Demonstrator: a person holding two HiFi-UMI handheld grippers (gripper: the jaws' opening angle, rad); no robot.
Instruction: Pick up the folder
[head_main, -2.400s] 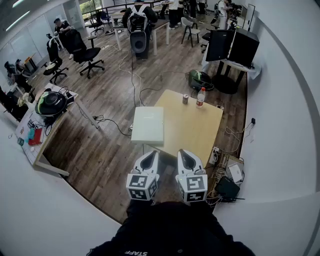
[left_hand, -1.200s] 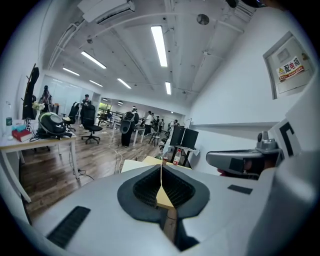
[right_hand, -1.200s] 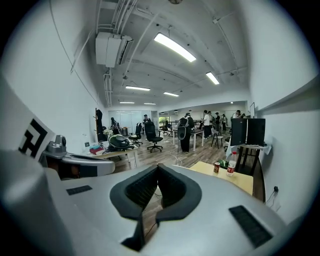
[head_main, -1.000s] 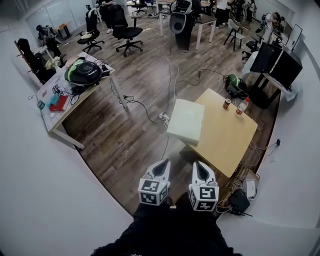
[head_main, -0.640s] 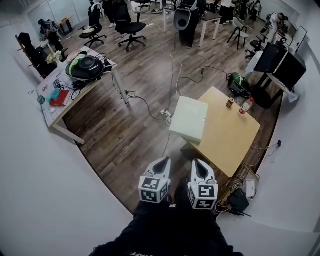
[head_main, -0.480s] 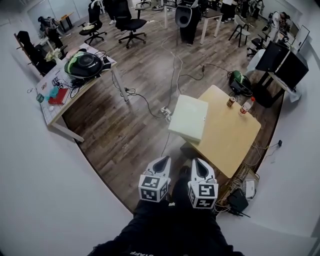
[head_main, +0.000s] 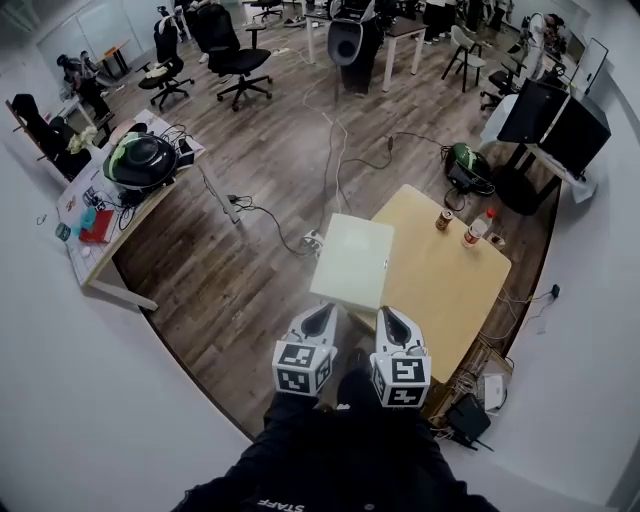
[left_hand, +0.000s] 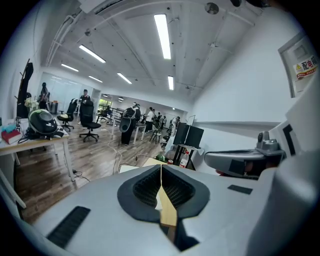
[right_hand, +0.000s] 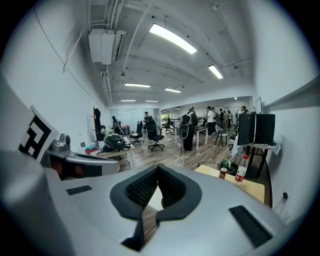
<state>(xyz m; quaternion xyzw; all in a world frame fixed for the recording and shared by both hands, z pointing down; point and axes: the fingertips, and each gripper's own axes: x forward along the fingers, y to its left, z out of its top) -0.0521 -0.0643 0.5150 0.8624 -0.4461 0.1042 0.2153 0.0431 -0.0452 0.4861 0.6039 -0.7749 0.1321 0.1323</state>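
Note:
The folder (head_main: 352, 260) is a pale, flat rectangle lying on the left part of a light wooden table (head_main: 445, 295), with its left edge hanging past the tabletop. My left gripper (head_main: 323, 312) and right gripper (head_main: 387, 315) are side by side just short of the folder's near edge, both pointing at it. Neither touches it. In the left gripper view the left gripper (left_hand: 161, 168) has its pads pressed together with nothing held. The right gripper (right_hand: 158, 168) also has its tips meeting, empty. The folder (left_hand: 130, 168) shows as a pale strip beyond the left jaws.
A can (head_main: 443, 219) and a red-capped bottle (head_main: 472, 229) stand at the table's far end. Cables and a power strip (head_main: 312, 241) lie on the wood floor to the left. A desk with a helmet (head_main: 140, 160) stands far left. Monitors (head_main: 550, 112) are at the back right.
The table and folder have come closer to both grippers, whose tips now nearly reach the folder's near edge. Both grippers stayed shut and side by side.

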